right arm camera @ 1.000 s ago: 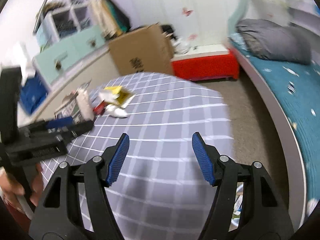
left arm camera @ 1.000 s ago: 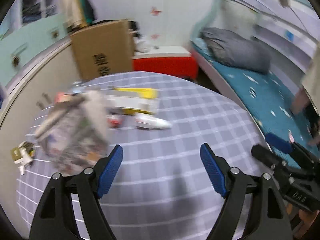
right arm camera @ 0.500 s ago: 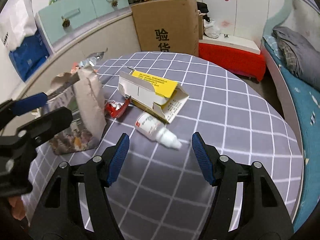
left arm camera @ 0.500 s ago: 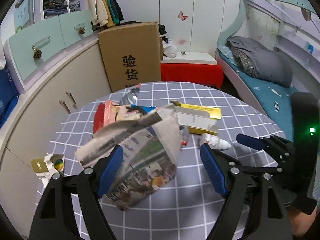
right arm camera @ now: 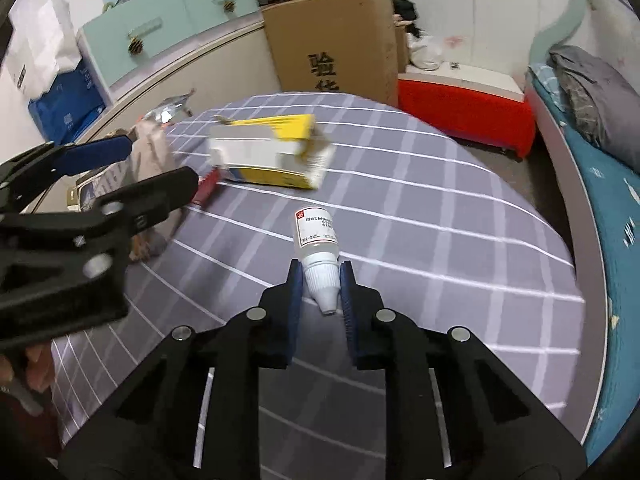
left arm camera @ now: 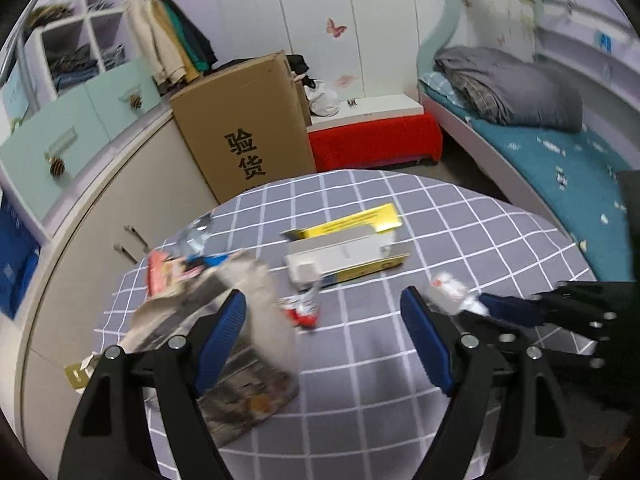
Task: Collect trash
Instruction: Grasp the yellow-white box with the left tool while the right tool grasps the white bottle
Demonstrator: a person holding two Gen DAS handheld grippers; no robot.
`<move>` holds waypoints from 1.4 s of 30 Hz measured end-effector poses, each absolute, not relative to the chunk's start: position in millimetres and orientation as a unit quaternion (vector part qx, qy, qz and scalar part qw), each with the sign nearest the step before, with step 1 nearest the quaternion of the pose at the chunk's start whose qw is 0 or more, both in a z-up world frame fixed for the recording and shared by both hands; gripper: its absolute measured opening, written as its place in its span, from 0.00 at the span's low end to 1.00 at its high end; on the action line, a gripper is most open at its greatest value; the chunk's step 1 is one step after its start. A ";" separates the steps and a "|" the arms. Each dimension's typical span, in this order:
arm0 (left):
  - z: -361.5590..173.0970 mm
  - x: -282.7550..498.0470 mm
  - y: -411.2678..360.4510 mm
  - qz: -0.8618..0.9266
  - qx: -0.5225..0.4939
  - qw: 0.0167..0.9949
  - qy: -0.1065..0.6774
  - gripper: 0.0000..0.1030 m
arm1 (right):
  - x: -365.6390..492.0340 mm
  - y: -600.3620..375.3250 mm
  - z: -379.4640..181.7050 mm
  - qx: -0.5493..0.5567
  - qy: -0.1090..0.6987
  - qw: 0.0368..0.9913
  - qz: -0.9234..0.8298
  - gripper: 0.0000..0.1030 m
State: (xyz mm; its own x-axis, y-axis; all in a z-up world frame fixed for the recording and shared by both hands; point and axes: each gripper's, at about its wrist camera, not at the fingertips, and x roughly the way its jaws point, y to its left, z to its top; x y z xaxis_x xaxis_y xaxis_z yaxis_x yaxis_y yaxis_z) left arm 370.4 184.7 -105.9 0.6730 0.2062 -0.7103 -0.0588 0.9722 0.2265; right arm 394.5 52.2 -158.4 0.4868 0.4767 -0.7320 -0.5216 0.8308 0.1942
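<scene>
The right gripper (right arm camera: 320, 292) points down at a slant; its jaws have just been closing and now its blue pads (right arm camera: 295, 292) press both sides of a small white bottle's (right arm camera: 318, 248) cap. The left gripper (left arm camera: 322, 340) also tilts downward, jaws wide apart, nothing pinched between its pads (left arm camera: 222, 340). Fingers (right arm camera: 34, 364) of the left hand show behind its handle.

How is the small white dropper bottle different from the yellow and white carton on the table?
The white dropper bottle is small and round, with a cap; the yellow and white carton is larger and flat-sided, with its flap open. The bottle's cap sits between the closed pads of the right gripper, whose jaws have just been closing; nothing grips the carton. Both are over the checked tablecloth.
</scene>
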 end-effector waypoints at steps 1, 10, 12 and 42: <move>-108.0 373.9 178.8 0.073 0.099 0.908 0.399 0.76 | 396.4 38.2 -159.1 -0.016 0.415 0.865 0.282 0.19; -132.6 430.1 133.2 0.149 0.159 0.881 0.420 0.76 | 421.8 -20.6 -156.9 0.068 0.399 0.878 0.256 0.19; -142.0 445.7 129.0 0.172 0.173 0.867 0.435 0.76 | 426.5 -22.7 -157.0 0.077 0.400 0.875 0.262 0.19; -101.5 338.0 132.4 0.030 0.054 0.908 0.413 0.07 | 373.7 -24.2 -138.3 0.087 0.376 0.882 0.271 0.16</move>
